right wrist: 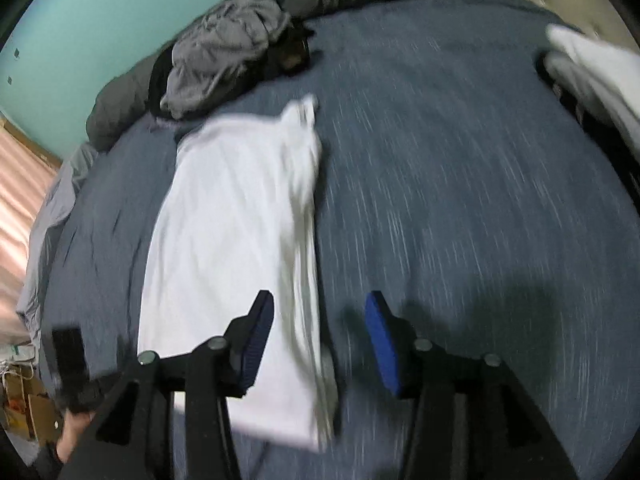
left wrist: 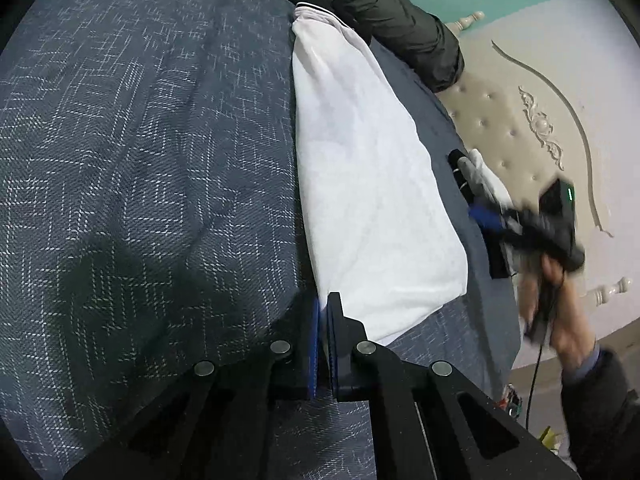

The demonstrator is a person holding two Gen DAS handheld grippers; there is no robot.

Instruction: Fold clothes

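A white garment (left wrist: 368,184), folded into a long narrow strip, lies on the blue-grey patterned bedcover (left wrist: 140,160). My left gripper (left wrist: 323,312) is shut at the strip's near corner, and a sliver of white shows between its pads. In the right wrist view the same garment (right wrist: 232,232) runs away from me. My right gripper (right wrist: 320,328) is open just above its doubled right edge, the pads not pressing on the cloth. From the left wrist view the right gripper (left wrist: 490,236) is a blur in a hand beyond the garment's right side.
A crumpled grey garment (right wrist: 224,60) and a dark green quilt (left wrist: 400,28) lie along the far side of the bed. A white and black pile of cloth (right wrist: 592,72) sits at the right edge by the padded headboard (left wrist: 520,128). Cardboard boxes (right wrist: 24,404) stand on the floor.
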